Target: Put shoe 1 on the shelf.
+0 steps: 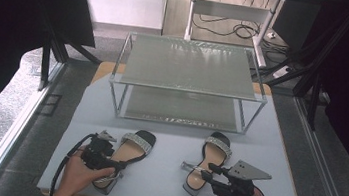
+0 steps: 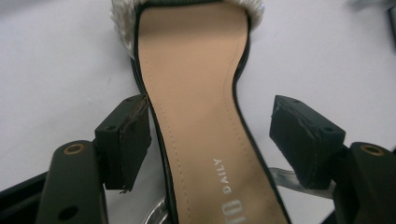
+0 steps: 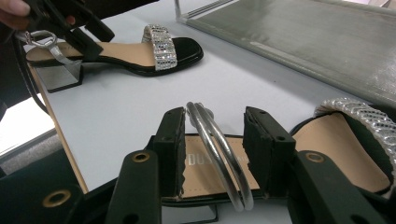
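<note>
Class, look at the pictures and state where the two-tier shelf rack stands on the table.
In the high view the shelf rack stands at the table's far middle, beyond both sandals, the left sandal and the right sandal.

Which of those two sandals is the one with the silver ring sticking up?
Start at the two-tier metal shelf on the table. Two sandals lie before it; take the right sandal. Its silver ankle ring sits between the right hand-held gripper jaws, while the left sandal points slantwise.
</note>
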The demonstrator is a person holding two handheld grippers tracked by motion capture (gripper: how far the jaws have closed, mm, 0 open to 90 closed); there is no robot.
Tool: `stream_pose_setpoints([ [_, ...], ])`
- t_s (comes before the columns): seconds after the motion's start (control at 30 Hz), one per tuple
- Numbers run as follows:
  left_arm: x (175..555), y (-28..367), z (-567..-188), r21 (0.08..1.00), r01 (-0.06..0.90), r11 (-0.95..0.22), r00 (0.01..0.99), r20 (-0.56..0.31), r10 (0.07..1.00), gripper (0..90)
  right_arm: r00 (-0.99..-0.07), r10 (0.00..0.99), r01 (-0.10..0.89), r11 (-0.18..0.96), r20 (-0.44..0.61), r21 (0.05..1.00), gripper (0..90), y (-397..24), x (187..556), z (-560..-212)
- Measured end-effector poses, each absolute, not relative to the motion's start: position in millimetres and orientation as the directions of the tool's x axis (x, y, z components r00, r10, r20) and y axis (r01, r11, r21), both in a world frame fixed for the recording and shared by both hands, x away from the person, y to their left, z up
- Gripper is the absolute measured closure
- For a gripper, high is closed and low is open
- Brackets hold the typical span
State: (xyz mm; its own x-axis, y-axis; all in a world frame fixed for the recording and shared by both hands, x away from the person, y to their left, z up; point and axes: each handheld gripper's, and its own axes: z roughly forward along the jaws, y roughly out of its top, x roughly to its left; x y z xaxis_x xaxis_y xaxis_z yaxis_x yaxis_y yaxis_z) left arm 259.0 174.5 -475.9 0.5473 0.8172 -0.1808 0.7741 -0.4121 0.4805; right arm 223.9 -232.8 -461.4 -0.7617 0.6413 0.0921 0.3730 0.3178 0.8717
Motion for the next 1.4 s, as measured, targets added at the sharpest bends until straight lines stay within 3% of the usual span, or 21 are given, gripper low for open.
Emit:
stream_pose_setpoints([
  [0.23, 262, 167, -489, 0.413, 0.804, -0.427, 0.525, -0.157, 0.836, 29.4, -0.755, 0.649, 0.379, 0.322, 0.089, 0.868, 57.4, -233, 224, -463],
  [0.6, 263, 161, -490, 0.403, 0.813, -0.42, 0.505, -0.13, 0.853, 36.3, -0.749, 0.656, 0.39, 0.323, 0.093, 0.862, 56.5, -229, 224, -466],
  [0.87, 266, 173, -489, 0.451, 0.816, -0.361, 0.495, -0.223, 0.84, 39.5, -0.744, 0.662, 0.398, 0.33, 0.09, 0.856, 55.7, -227, 223, -468],
  [1.4, 273, 187, -458, 0.519, 0.78, -0.35, 0.552, -0.305, 0.776, 41.6, -0.729, 0.678, 0.405, 0.309, 0.099, 0.86, 55.7, -234, 224, -466],
])
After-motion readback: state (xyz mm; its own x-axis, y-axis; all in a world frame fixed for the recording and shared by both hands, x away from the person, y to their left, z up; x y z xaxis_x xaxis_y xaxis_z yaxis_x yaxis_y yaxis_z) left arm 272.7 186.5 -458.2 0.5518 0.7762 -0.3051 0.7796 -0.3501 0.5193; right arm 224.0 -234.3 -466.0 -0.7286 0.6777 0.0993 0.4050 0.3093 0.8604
